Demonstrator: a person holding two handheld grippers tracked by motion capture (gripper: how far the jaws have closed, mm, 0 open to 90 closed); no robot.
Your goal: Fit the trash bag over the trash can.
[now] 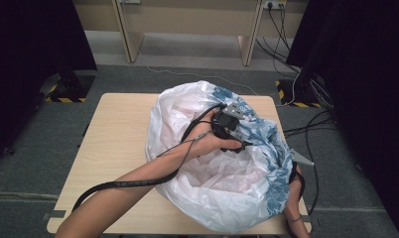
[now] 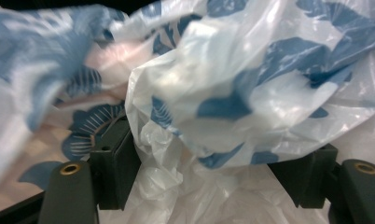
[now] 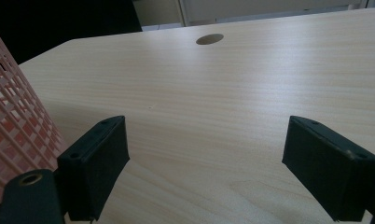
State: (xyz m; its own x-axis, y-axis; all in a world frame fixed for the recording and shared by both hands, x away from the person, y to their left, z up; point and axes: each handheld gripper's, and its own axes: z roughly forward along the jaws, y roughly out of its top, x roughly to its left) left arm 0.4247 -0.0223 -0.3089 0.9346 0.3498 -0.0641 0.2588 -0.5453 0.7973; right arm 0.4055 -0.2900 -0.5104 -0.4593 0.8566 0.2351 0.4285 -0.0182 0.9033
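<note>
Bag (image 1: 222,163), white plastic with a blue print, sits puffed up over a pink mesh basket (image 3: 10,116) on the table (image 1: 113,144), taking the centre and right of the high view. The left gripper (image 1: 232,130) is pushed into the bag's mouth at the centre of that view, hand (image 1: 212,139) wrapped round it, cable trailing down to the lower left. In the left gripper view its jaws stand wide apart at the bottom corners, and crumpled film bulges between them; whether the pads touch it I cannot tell. The right gripper (image 1: 299,158) shows its grey plate at the bag's right edge, lower right of the high view. In the right gripper view its jaws gape wide over bare wood with nothing between them, the basket wall just beside the left one.
</note>
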